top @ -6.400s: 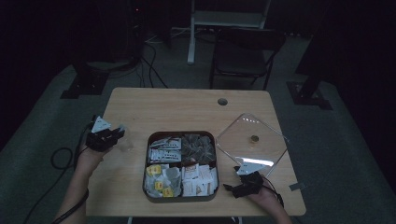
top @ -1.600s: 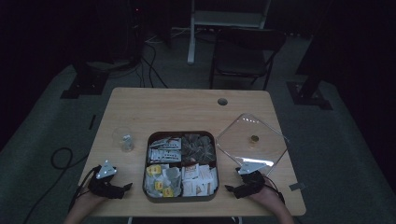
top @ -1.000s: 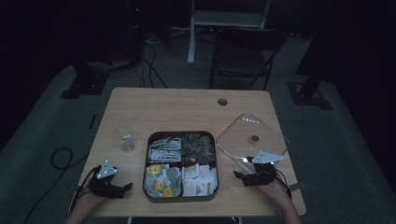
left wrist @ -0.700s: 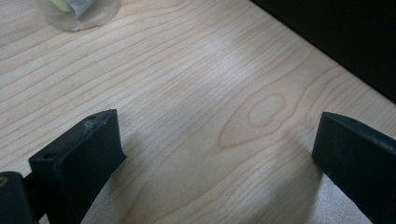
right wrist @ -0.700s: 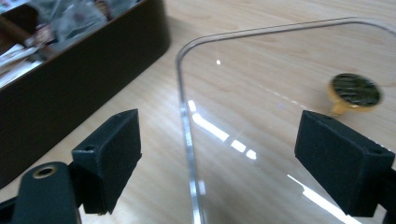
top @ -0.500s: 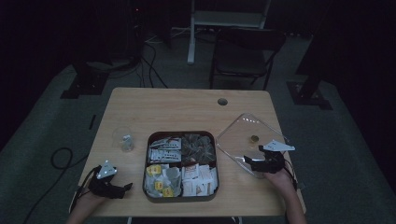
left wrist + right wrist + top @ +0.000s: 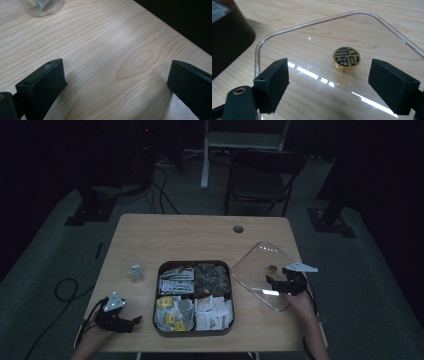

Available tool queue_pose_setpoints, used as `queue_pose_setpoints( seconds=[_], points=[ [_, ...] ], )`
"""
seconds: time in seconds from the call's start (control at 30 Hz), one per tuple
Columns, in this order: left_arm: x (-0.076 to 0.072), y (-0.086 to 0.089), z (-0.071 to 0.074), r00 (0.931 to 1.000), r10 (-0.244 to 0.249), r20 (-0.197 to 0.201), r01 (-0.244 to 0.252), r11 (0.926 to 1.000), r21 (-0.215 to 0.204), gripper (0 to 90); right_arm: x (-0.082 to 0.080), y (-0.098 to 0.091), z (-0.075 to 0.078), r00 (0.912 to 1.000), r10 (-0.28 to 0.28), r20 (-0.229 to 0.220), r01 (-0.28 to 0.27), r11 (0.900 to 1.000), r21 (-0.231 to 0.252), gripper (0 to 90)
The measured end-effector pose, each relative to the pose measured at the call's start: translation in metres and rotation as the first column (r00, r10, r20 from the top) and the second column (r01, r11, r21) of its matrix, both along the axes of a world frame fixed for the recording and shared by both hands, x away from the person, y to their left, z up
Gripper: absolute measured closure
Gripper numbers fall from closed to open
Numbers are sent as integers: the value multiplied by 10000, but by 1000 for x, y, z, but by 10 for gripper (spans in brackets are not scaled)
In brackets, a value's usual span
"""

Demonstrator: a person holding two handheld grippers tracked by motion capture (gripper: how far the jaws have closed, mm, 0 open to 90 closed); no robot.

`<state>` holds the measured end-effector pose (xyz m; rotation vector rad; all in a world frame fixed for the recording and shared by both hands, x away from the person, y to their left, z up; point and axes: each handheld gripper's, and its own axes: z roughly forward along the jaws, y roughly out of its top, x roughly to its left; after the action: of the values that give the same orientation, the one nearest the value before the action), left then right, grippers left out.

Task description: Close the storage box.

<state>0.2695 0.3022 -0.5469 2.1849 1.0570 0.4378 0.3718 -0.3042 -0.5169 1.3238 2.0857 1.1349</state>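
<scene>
Dim room, wooden counter [image 7: 190,237] lit at centre. Clear lid [image 7: 262,270] with gold knob [image 7: 346,58] laid flat on counter, right of dark compartment box [image 7: 194,297] of tea packets. Right gripper [image 7: 280,285] held over lid, jaws apart, knob seen between them. Left gripper [image 7: 131,322] rested near front-left corner, jaws apart. Small glass [image 7: 132,269] set left of box.

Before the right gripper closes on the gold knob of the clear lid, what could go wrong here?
1. The right gripper is open over the clear lid, but the gold knob sits ahead of its fingers; closing now would likely miss.
2. The knob is low and round, so the grip may slip.
3. The lid lies close beside the dark tray of tea bags; lifting it tilted could knock the tray.
</scene>
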Motion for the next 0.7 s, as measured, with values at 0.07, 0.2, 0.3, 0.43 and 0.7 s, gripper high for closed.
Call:
queue_pose_setpoints(
  seconds=[0.07,0.2,0.3,0.43,0.7],
  points=[
    [0,0,0,10000,1,1,-1,10000,0,23,3,-1,0,9999,-132,46,132,9999,15,163],
    [0,0,0,10000,26,3,-26,10000,-1,23,6,-5,0,9995,-298,55,297,9995,132,175],
    [-1,0,0,10000,26,-2,-26,10000,-3,23,9,-7,-1,9993,-379,41,379,9991,185,186],
    [0,0,0,10000,21,-2,-21,10000,0,23,14,-8,-3,9990,-442,-91,443,9989,141,187],
    [0,0,0,10000,24,-5,-24,10000,2,23,26,-4,-10,9980,-552,-301,557,9983,178,238]
  ],
)
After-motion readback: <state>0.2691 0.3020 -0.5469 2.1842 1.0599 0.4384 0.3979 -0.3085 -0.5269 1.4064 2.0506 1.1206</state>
